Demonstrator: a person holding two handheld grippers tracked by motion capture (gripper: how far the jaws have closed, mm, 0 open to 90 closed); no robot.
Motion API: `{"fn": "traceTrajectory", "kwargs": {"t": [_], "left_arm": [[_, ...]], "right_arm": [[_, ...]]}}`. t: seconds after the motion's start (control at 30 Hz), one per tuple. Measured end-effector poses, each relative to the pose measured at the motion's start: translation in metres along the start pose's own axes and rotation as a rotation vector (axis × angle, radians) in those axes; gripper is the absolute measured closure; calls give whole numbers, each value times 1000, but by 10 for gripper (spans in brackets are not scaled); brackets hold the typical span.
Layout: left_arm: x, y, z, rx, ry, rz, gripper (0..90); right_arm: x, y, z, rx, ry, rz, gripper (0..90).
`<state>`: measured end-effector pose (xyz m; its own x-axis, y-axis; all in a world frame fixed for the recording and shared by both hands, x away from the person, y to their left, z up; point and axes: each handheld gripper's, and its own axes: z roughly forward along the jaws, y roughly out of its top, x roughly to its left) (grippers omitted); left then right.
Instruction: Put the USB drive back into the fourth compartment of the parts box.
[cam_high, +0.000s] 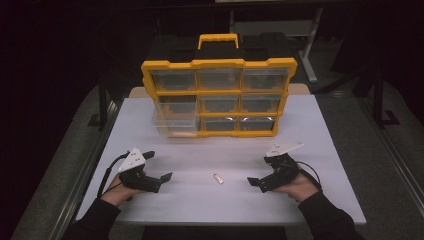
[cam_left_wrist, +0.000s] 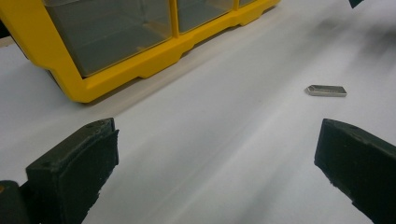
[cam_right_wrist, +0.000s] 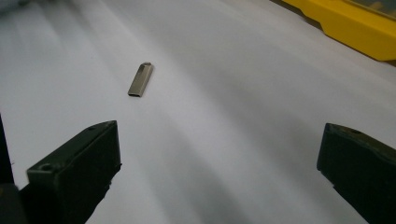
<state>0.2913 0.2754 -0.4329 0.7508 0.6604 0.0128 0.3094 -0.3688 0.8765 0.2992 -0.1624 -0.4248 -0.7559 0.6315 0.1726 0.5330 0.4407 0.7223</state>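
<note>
While both hands rest near the front edge of the white table (cam_high: 200, 125), the left gripper (cam_high: 159, 170) and right gripper (cam_high: 256, 182) are held wide open and empty. A small metal USB stick (cam_high: 218, 178) is seen lying flat between them. A yellow drawer organiser (cam_high: 218, 97) is stood well behind.

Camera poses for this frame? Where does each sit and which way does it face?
High view: above the person's side, looking forward and down on the white table; both forearms, left gripper, right gripper.
Left gripper view: on that gripper, facing the yellow plastic drawer organiser; open jaws.
Right gripper view: low, along the tabletop; open jaws.
All share the small flat silver metal stick.
</note>
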Motion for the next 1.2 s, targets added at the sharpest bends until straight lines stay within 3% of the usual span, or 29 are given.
{"fn": "traceTrajectory", "kwargs": {"t": [1.2], "left_arm": [[1,-1,1,5,-10,-9,0]], "right_arm": [[13,41,19,48,28,-66,0]]}}
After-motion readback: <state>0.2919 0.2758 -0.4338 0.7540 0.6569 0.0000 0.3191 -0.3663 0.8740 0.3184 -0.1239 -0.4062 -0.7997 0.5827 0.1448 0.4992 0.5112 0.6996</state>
